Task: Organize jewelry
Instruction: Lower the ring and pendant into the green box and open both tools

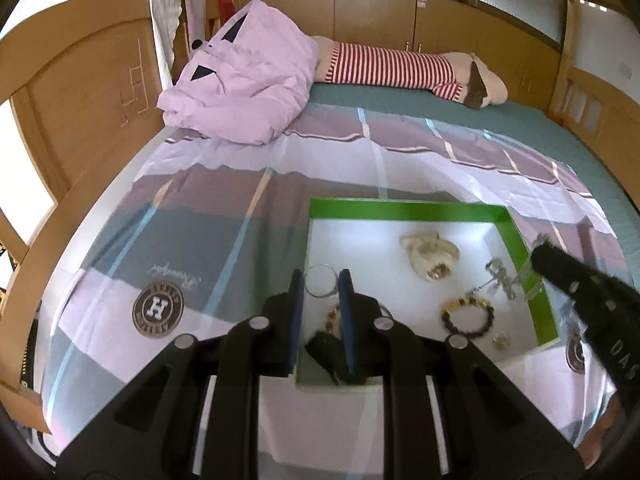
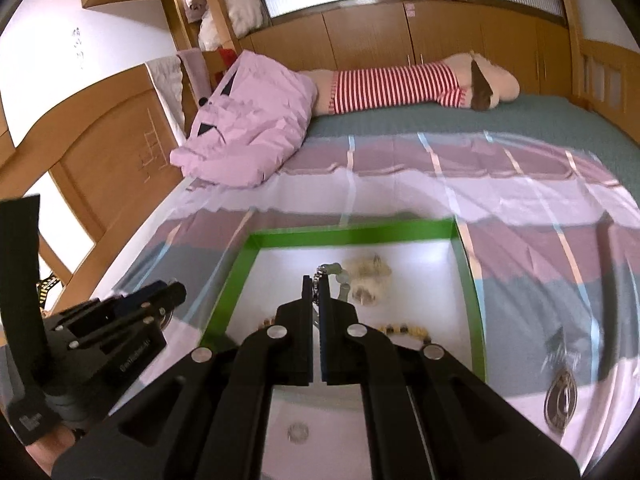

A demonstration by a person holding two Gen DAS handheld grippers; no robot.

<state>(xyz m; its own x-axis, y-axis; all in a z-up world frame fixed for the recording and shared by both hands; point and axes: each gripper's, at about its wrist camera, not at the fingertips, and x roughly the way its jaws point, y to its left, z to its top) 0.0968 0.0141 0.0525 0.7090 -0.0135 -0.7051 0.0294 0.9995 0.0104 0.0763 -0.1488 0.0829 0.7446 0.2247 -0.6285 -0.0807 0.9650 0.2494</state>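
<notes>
A green-walled box (image 1: 404, 209) with a white floor lies on the bed. My left gripper (image 1: 321, 292) hangs over its near left corner, shut on a clear bangle (image 1: 320, 267). On the box floor lie a cream pouch (image 1: 430, 254), a black-and-gold bead bracelet (image 1: 468, 316), a second bead bracelet (image 1: 333, 316) half hidden behind my fingers, and a small ring (image 1: 502, 340). My right gripper (image 2: 317, 286) is above the box, shut on a silver chain with pale green beads (image 2: 334, 270). From the left wrist view that chain (image 1: 500, 276) dangles from the right gripper (image 1: 540, 248) over the box's right wall.
The box rests on a purple, grey and white checked sheet (image 1: 224, 208) with a round printed badge (image 1: 158, 309). A pink duvet (image 1: 248, 84) and a striped plush toy (image 1: 400, 68) lie at the bed's far end. Wooden bed boards (image 1: 80, 92) and cabinets surround the bed.
</notes>
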